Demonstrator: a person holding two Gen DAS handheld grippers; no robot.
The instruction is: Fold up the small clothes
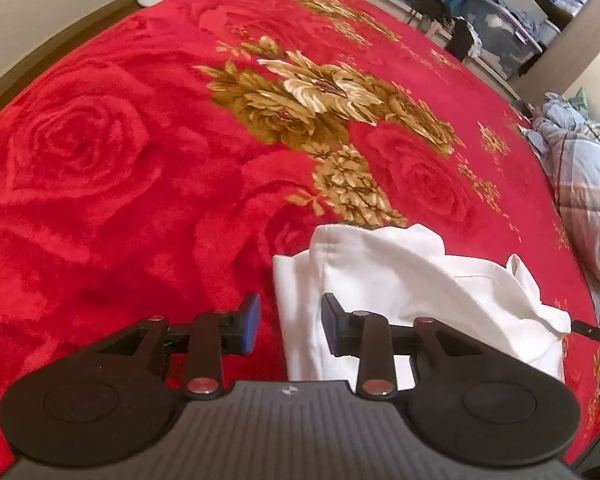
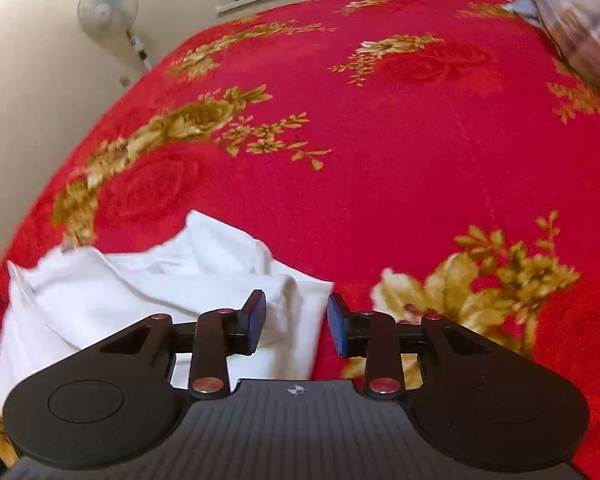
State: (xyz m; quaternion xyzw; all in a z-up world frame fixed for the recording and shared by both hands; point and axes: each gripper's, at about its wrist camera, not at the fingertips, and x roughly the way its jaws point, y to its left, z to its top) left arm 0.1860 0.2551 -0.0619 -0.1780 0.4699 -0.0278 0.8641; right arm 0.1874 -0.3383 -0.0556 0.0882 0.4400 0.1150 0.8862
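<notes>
White garment (image 1: pixel 412 288) lies rumpled on red floral blanket (image 1: pixel 140 160). Left gripper (image 1: pixel 290 326): jaws part open, nothing pinched, cloth spreading toward 2 o'clock. Right gripper (image 2: pixel 296 326): part open, empty, cloth toward 9 o'clock.

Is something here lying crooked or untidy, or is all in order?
The white garment lies bunched on the red blanket, its folds uneven and one corner sticking up at its right edge. Nothing looks spilled or damaged.
</notes>
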